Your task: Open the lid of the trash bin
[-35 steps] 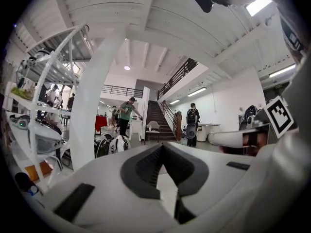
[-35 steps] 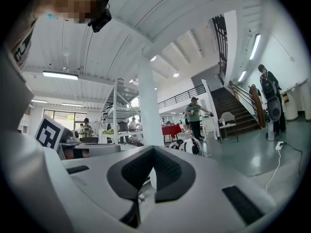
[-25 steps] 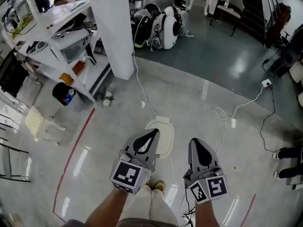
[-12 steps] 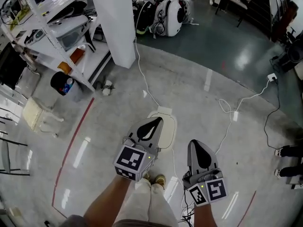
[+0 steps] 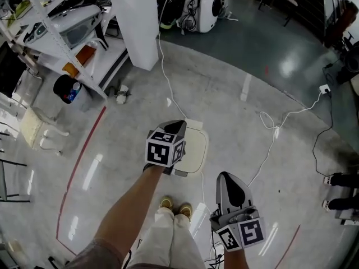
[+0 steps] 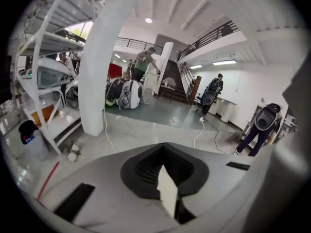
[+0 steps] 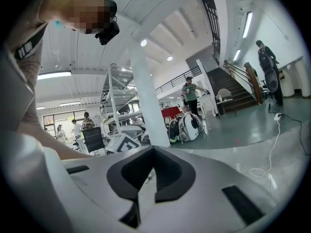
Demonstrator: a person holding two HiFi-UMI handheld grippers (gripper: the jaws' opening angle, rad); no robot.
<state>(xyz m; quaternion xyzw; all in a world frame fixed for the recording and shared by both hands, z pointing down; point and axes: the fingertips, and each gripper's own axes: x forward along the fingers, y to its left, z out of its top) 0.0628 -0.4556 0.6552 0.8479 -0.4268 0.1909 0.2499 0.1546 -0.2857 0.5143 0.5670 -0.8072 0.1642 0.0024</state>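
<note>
The trash bin is seen on the floor, lid down. The left hand-held gripper is held clenched and empty above it, probably to reach the lid. The right hand-held gripper, likewise clenched on nothing, is held aside of the bin.

We're in a robotics lab hall: white metal shelving with equipment, rounded white robot shells, white cables across polished concrete.
</note>
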